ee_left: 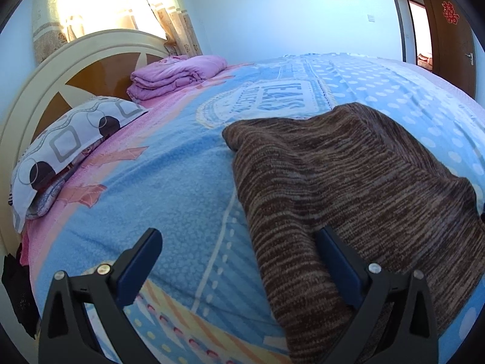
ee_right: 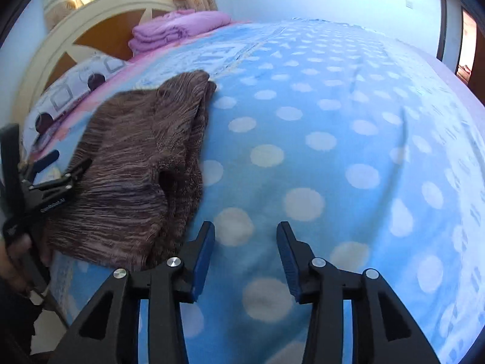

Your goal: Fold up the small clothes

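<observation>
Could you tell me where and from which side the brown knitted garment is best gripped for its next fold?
Probably the near hem corner of the brown knitted garment, approached from the near edge of the bed. It lies flat, already doubled, and its edge lies between the left gripper's wide-open fingers. The right gripper is open over bare blanket.

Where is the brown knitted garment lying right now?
The brown knitted garment lies on the blue dotted blanket, right of centre in the left wrist view. In the right wrist view it is at left, between the left gripper and the right gripper.
</observation>
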A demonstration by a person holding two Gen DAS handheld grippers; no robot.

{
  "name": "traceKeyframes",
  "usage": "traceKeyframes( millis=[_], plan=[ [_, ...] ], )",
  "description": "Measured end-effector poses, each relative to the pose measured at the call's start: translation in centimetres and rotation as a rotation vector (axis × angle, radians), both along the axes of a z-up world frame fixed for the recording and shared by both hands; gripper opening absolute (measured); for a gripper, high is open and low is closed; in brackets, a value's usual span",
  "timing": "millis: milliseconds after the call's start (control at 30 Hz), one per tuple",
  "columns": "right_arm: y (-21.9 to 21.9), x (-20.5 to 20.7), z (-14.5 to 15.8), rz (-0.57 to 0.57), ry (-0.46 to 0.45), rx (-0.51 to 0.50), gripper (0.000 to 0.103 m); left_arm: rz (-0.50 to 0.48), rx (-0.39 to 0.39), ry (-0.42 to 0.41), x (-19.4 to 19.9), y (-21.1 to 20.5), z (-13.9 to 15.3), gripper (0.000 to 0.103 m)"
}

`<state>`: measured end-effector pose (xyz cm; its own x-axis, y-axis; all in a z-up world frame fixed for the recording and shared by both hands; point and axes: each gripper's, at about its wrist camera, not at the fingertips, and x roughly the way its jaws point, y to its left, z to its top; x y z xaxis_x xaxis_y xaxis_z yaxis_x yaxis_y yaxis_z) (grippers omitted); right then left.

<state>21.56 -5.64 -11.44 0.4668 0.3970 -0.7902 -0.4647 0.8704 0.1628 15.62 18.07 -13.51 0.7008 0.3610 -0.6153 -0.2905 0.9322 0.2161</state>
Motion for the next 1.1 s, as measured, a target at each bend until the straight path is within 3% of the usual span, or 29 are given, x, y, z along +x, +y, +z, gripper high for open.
traceKeyframes(
  millis=[200,500,667,1100],
  plan=[
    [-0.3,-4.1,4.3,0.046,-0.124,0.075,0.044,-0.025,-0.044,0.001,-3.9,-0.9,2.2,0.103],
    [0.7,-8.4,9.2,0.052,-0.301,0.143,0.047,-0.109,-0.034,-0.125,-7.9,-3.6,7.3,0.103],
    [0.5,-9.4,9.9,0.054,-0.325,0.151,0.052,-0.122,-0.029,-0.140,-8.2,-4.1,7.8,0.103],
    [1.1,-10.1,9.4,0.077,-0.319,0.151,0.052,-0.118,-0.029,-0.151,-8.5,-4.2,8.0,0.103]
  ],
)
